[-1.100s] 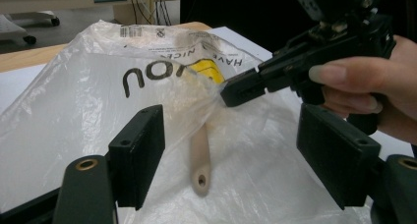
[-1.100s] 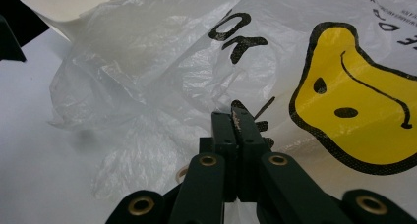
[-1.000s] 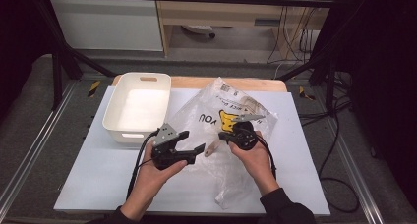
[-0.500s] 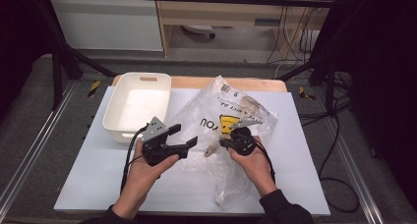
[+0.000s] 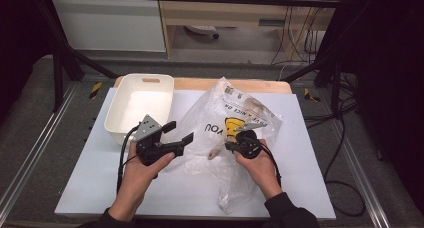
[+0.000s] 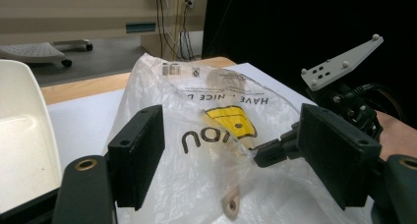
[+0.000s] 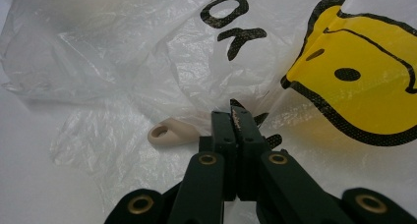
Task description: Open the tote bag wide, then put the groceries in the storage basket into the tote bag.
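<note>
My right tool (image 5: 231, 145) is clamped on a pinch of the plastic bag (image 5: 227, 123), jaws fully together with a fold of film between them — the right gripper view shows the film (image 7: 236, 117) running straight into the closed tips. My left tool (image 5: 181, 134) stands open, nothing between its pads, hovering just off the bag's left side above the worktop (image 5: 90, 178). The bag lies crumpled in the middle of the white sheet, right of the white tub (image 5: 140, 105) and apart from it. Inside it, close to my right tool, lies a beige handle with a hole in its end (image 7: 164, 133); what it belongs to I cannot tell.

I judge the step to be opening the bag or getting that piece out. To do it well, I would keep the right pinch steady and low as an anchor, and bring the open left tool in on a single loose layer beside the handle, not on both walls at once. Thin film slips and tears, so a gentle, level pull apart suits it better than a jerk.

The print reads upside down from my side: "YOU" in black letters (image 5: 214, 130), beside a yellow face (image 5: 235, 125) with dot eyes. In the left gripper view I make out "HAVE ... NICE D" (image 6: 241, 97) above it — likely the usual greeting. A small block of fine print near the far edge (image 6: 172, 69) is too small to read.
</note>
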